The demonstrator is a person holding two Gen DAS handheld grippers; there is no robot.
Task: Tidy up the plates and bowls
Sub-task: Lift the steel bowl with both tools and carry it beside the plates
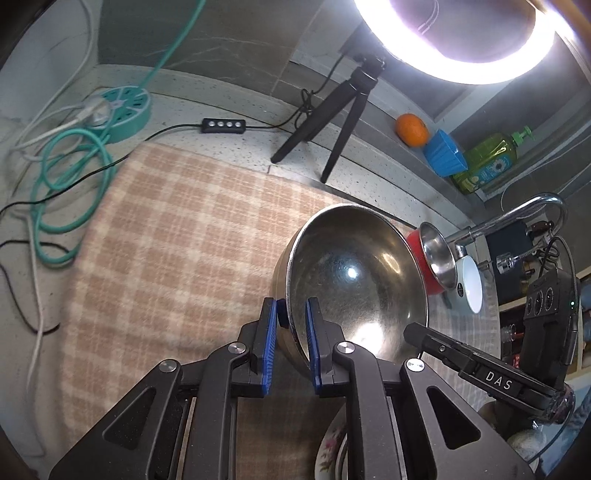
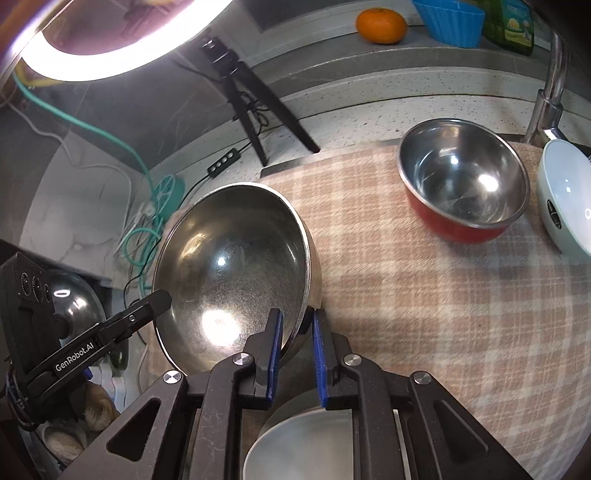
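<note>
A large steel bowl [image 1: 354, 280] [image 2: 236, 258] hangs tilted over the checked cloth, held by both grippers. My left gripper [image 1: 293, 310] is shut on its near-left rim, with one blue pad inside and one outside. My right gripper [image 2: 297, 321] is shut on the opposite rim in the same way. A red bowl with a steel inside [image 2: 461, 184] [image 1: 436, 254] and a white bowl [image 2: 565, 199] [image 1: 472, 284] sit on the cloth toward the tap. Below the grippers lie a flowered plate [image 1: 332, 443] and a pale bowl [image 2: 306, 443], both partly hidden.
The checked cloth [image 1: 166, 258] [image 2: 424, 295] covers the counter. A ring light on a black tripod [image 1: 332, 125] stands at the back. An orange [image 2: 380, 26], a blue cup [image 2: 450, 18] and a green soap bottle [image 1: 487, 162] line the ledge. The tap [image 1: 517, 214] is at the right, a teal cable reel [image 1: 125, 107] at the left.
</note>
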